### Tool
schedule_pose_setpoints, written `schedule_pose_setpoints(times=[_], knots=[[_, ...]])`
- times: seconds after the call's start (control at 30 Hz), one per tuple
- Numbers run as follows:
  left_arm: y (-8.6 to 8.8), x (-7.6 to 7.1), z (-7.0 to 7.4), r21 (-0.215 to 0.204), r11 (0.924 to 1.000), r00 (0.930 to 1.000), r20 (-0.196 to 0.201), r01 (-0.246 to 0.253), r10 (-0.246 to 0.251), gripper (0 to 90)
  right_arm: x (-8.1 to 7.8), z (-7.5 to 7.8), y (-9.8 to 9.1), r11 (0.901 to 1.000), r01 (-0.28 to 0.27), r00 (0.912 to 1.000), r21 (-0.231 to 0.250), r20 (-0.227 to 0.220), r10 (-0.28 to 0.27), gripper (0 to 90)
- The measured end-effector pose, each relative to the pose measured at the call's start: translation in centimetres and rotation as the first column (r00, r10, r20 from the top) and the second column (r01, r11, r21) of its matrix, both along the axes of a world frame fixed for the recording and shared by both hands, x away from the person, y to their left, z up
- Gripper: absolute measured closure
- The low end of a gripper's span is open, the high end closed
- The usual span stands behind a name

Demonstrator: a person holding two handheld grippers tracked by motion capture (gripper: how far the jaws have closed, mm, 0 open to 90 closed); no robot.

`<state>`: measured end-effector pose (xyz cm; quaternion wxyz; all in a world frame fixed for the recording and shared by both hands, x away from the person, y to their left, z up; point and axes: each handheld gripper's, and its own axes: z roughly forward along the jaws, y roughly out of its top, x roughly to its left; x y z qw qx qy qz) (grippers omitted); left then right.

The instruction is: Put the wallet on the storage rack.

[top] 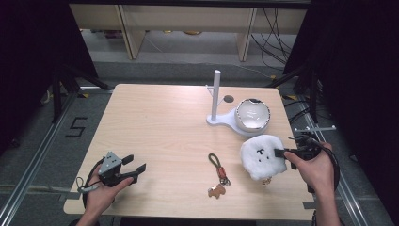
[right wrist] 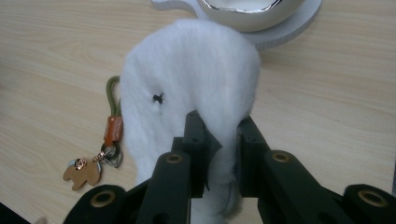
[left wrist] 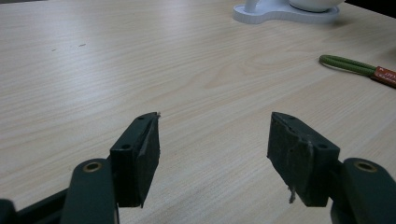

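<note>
My right gripper (right wrist: 219, 154) pinches the white plush (right wrist: 196, 79) by its edge; stand (top: 215, 96) lies ahead-left. Left gripper (left wrist: 215, 154) gapes empty, farther off.

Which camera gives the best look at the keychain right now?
The high view: the whole keychain lies in sight, green loop to charm. The right gripper view shows it partly behind the white plush; the left gripper view shows the loop end.

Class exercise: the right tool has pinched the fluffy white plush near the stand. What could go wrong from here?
1. The right tool grips just an edge of the fluffy white plush; it might slip free.
2. The green-looped keychain with the tan charm lies alongside and could get dragged.
3. The white stand's glossy bowl is close behind; swinging could knock it.
</note>
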<state>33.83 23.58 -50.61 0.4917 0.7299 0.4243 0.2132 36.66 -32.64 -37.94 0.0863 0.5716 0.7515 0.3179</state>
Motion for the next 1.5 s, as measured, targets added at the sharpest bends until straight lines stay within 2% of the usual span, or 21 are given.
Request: schedule_pose_setpoints(times=[0.03,0.07,0.13,0.17,0.2,0.27,0.3,0.4,0.43,0.5,0.53,0.6,0.77,0.83,0.93,0.97,1.0,1.17,1.23,1.27,1.5], knots=[[0.0,0.0,0.0,0.0,1.0,1.0,0.0,0.0,0.0,33.8,0.0,0.2,0.0,0.9997,0.004,1.0,-0.024,0.001,-0.004,78.7],[0.0,0.0,0.0,0.0,1.0,1.0,0.0,0.0,0.0,33.8,0.0,0.5,0.0,1.0,0.008,0.9998,-0.005,-0.016,-0.008,78.7],[0.0,0.0,0.0,0.001,1.0,1.0,0.0,0.0,0.0,33.8,0.1,0.6,-0.1,0.9999,0.003,0.9998,-0.014,0.021,-0.003,78.7],[0.0,0.0,0.0,0.0,1.0,1.0,0.001,0.0,0.0,33.8,0.0,0.9,-0.1,0.9999,0.009,1.0,0.007,0.0,-0.009,78.7],[0.0,0.0,0.0,0.0,1.0,1.0,0.001,0.0,0.0,33.8,0.1,0.9,-0.2,0.9999,0.014,0.9995,-0.005,0.03,-0.014,78.7],[0.0,0.0,0.0,0.001,1.0,1.0,0.001,0.0,0.0,33.8,0.0,1.3,-0.1,0.9995,0.031,0.9993,0.007,0.022,-0.031,78.7],[0.0,0.0,0.0,0.001,1.0,1.0,0.0,0.0,0.0,33.8,0.1,1.2,-0.1,0.9991,0.042,0.9971,0.012,0.063,-0.042,78.7],[0.0,0.0,0.0,0.0,1.0,1.0,0.0,0.0,0.0,33.8,0.2,1.5,-0.2,0.9992,0.033,0.9948,0.02,0.095,-0.035,78.7],[0.0,0.0,0.0,0.001,1.0,1.0,0.002,0.0,0.0,33.8,0.2,1.8,0.0,0.9975,0.057,0.9953,0.043,0.076,-0.06,78.7],[0.1,0.0,0.0,0.005,1.0,1.0,0.001,-0.003,0.003,33.8,0.3,1.9,0.0,0.9972,0.061,0.9939,0.043,0.089,-0.065,78.7],[0.1,0.0,0.1,0.005,1.0,1.0,0.002,-0.003,0.003,33.8,0.1,2.1,0.4,0.9923,0.1,0.9918,0.073,0.072,-0.105,78.7],[0.0,0.0,0.1,0.005,1.0,1.0,0.001,-0.003,0.003,33.8,0.4,2.2,0.1,0.9958,0.07,0.9914,0.059,0.107,-0.076,78.7],[0.0,0.0,0.1,0.003,1.0,1.0,0.0,0.001,-0.001,33.8,0.8,2.5,0.1,0.9955,0.079,0.9856,0.053,0.146,-0.086,78.7],[-0.1,0.0,0.1,-0.001,1.0,1.0,0.001,0.0,0.0,33.8,0.8,2.9,0.5,0.9903,0.107,0.9853,0.089,0.124,-0.117,78.7],[-0.1,0.0,0.1,0.0,1.0,1.0,0.001,0.0,0.0,33.8,1.0,3.0,0.6,0.9904,0.102,0.9815,0.093,0.152,-0.115,78.7],[0.0,0.0,0.1,0.005,1.0,1.0,0.002,0.001,-0.001,33.8,1.1,3.2,0.4,0.9945,0.084,0.9806,0.064,0.172,-0.093,78.7],[0.0,0.0,0.1,0.005,1.0,1.0,0.002,0.001,-0.001,33.8,1.1,3.2,0.6,0.9899,0.109,0.9795,0.091,0.16,-0.122,78.7],[0.0,0.0,0.1,0.0,1.0,1.0,0.006,0.001,-0.001,33.8,1.6,3.4,0.5,0.9933,0.082,0.9746,0.081,0.202,-0.097,78.6],[0.0,0.0,0.1,-0.001,1.0,1.0,0.005,0.001,-0.001,33.9,1.6,3.6,0.8,0.9879,0.116,0.9732,0.103,0.187,-0.134,78.7],[0.0,0.0,0.1,-0.001,1.0,1.0,0.005,0.0,0.0,33.8,2.0,3.6,0.5,0.9918,0.095,0.9694,0.085,0.219,-0.111,78.7],[0.0,0.0,0.1,-0.008,1.0,1.0,0.009,0.004,-0.004,33.8,2.3,4.1,0.7,0.9863,0.117,0.9648,0.116,0.222,-0.141,78.6]])
